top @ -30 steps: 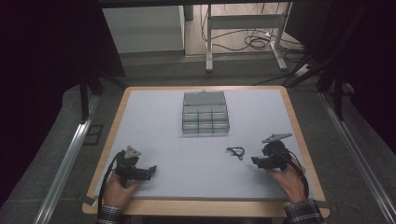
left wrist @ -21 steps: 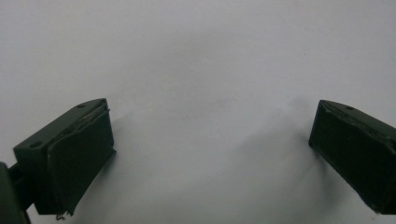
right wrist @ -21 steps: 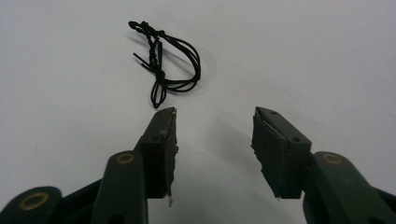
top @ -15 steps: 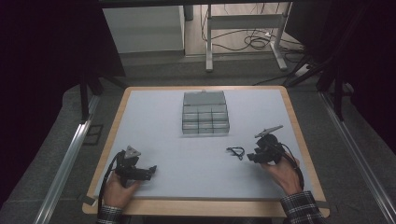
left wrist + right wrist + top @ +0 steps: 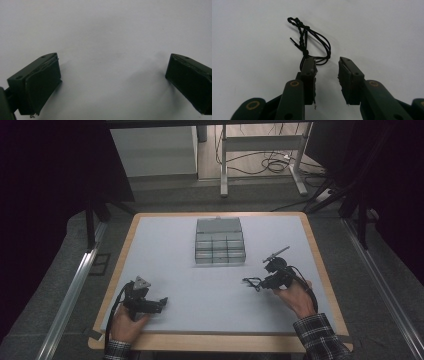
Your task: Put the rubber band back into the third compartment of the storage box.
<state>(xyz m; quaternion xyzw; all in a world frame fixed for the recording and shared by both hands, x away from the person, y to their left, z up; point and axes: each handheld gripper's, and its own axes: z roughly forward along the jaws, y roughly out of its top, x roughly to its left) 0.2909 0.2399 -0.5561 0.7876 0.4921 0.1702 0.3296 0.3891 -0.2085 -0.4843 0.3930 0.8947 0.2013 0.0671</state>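
A thin black knotted cord point(image 5: 312, 42) lies in loops on the white table top point(image 5: 200, 290); in the high view the cord point(image 5: 251, 282) is a small dark tangle at the right. My right gripper point(image 5: 327, 61) has its tips at the near end of the cord. Its jaws have just been closing, a gap still stands between the pads, and a loop of cord lies just in front of that gap, unpressed. In the high view the right gripper point(image 5: 264, 281) points left at the cord. My left gripper point(image 5: 161, 303) rests near the front left, and its jaws point(image 5: 112, 72) are open wide over bare table.
A grey box point(image 5: 220, 242) with several small compartments and its lid raised stands at the middle back of the table. The wooden table edge point(image 5: 215, 342) runs along the front. Metal frames and cables lie on the floor beyond.
The right hand has moved left, bringing its gripper up to the cord, and its jaws stand narrower than before. The left hand has not moved.
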